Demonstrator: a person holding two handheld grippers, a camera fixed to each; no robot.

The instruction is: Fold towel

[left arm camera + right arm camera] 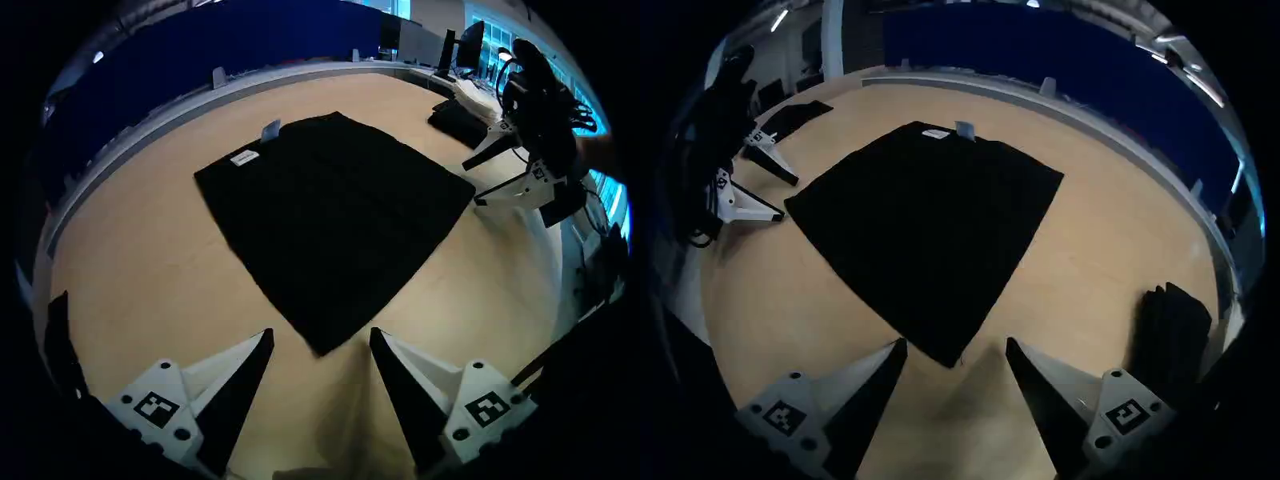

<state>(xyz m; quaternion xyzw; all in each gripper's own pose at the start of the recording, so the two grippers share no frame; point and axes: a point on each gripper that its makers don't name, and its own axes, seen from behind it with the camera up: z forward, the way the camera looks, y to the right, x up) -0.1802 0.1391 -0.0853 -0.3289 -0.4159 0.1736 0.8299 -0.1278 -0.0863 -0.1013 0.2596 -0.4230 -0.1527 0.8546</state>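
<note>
Spread wide at the bottom of the left gripper view, the left gripper (pixel 320 332) is open and holds nothing. 1 corner of the towel (pixel 336 216) lies in the gap between its 2 fingers. The right gripper (pixel 956 341) is the same in its own view: jaws apart, empty, with a neighbouring corner of the towel just ahead between them. How high either pair hangs over the cloth cannot be told.

The towel is black and lies flat and spread open on the pale wooden table (pixel 144 264), with a small white label (pixel 244 158) near its far edge. A little grey card (pixel 270 130) stands just beyond that edge. Off to 1 side of the table sits a pile of dark cloths (pixel 1172 328), well apart from the towel. A blue wall (pixel 240 40) runs behind the table.

The likely next step is to pinch both corners and carry that edge over to the far one. Several things could spoil it:

- Fingers that come down too far forward would push the corner and bunch it instead of trapping it.
- Fingers that close too high would catch nothing, because thin cloth on a flat top gives little to bite.
- 1 hand lifting sooner or travelling further than the other would land the edge skewed, so the corners would miss each other.
- A sweep carried too far could knock over the grey card.
</note>
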